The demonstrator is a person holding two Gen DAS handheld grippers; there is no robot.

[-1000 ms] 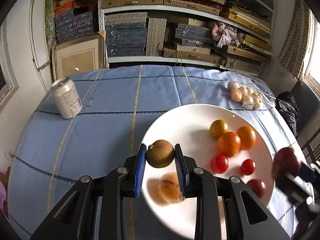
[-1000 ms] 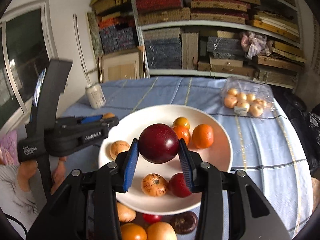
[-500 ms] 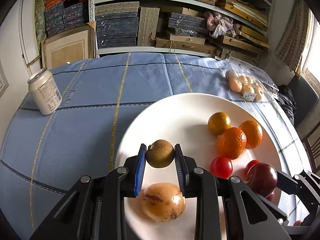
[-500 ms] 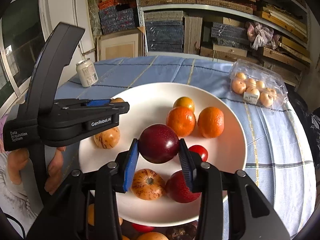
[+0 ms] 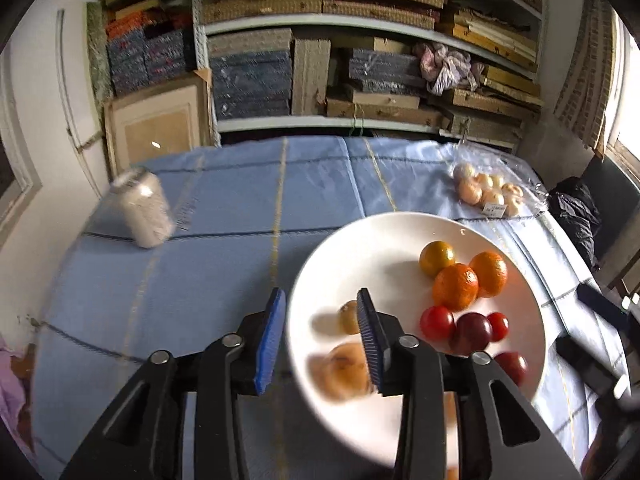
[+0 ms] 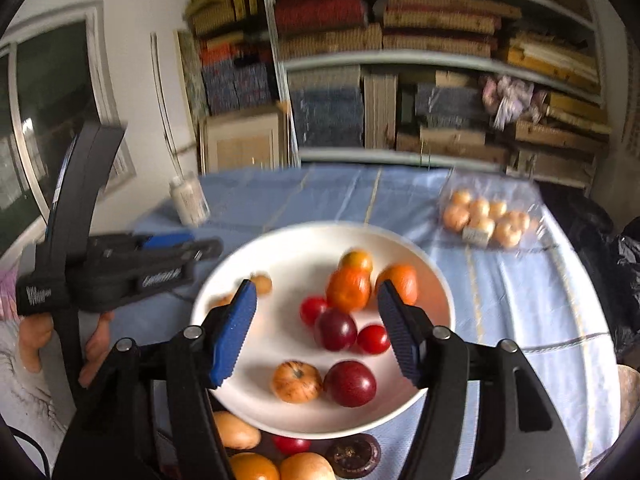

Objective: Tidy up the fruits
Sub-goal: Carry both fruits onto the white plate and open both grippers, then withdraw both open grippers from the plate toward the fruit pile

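A white plate on the blue tablecloth holds several fruits. The brown kiwi lies on its left part beside a tan striped fruit. The dark red plum lies among small tomatoes, in front of the oranges. My left gripper is open and empty above the plate's left rim. My right gripper is open and empty above the plum. The left gripper also shows in the right wrist view.
A drink can stands at the table's left. A clear pack of pale fruit lies at the back right. More loose fruit lies in front of the plate. Shelves of boxes stand behind the table.
Both grippers have opened. The kiwi left my left gripper and the plum left my right gripper; both now lie on the plate. Both grippers have pulled back and up.
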